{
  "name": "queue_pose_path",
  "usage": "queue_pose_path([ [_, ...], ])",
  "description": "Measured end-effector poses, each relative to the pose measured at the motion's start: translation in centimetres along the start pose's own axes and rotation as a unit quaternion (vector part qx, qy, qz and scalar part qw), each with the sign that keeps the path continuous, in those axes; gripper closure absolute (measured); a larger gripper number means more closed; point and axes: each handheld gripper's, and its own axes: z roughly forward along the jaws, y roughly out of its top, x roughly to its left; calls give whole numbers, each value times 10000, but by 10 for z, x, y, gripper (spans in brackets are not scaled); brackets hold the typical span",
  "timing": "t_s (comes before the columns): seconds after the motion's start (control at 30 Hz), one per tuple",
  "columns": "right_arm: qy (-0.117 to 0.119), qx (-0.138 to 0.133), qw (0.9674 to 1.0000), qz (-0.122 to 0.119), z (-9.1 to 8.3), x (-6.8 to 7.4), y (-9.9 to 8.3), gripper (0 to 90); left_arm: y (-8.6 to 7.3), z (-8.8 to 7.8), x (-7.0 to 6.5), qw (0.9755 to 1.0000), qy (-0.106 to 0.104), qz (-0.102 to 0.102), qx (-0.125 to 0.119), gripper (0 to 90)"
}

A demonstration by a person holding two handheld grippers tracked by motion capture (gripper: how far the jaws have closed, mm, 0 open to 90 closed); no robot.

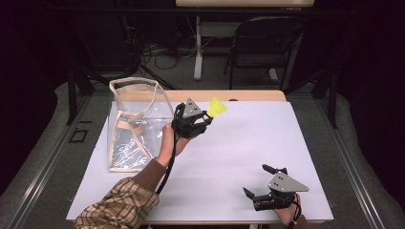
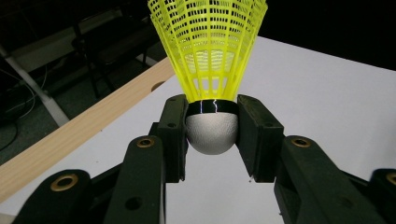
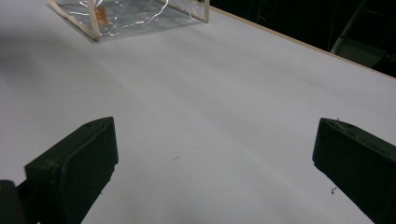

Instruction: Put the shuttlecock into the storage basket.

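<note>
A yellow plastic shuttlecock [image 1: 217,107] with a white cork head [image 2: 211,131] is held up above the white table sheet [image 1: 229,143]. My left gripper [image 1: 204,117] is shut on it; both pads press the cork's sides in the left gripper view, where the gripper [image 2: 211,135] points its skirt up and away. A clear plastic bag [image 1: 133,125] with beige trim stands open at the table's left, just left of that hand. My right gripper [image 1: 262,180] rests low near the front right edge, its jaws wide apart over bare sheet [image 3: 215,140].
A wooden table edge [image 1: 229,95] runs along the far side. Beyond it stand a folding chair [image 1: 265,45] and a table leg [image 1: 197,47] with cables on the floor. The bag's corner [image 3: 135,16] lies far ahead in the right gripper view.
</note>
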Motion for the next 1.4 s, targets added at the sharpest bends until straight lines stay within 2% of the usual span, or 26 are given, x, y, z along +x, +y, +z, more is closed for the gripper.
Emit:
queue_pose_path([
  [1.0,-11,9,10000,-5,0,0,0,0,4,-23,34,9987,445,-149,-174,646],
  [1.4,-13,3,10000,-4,0,0,0,0,5,-31,43,9979,567,-194,-228,646],
])
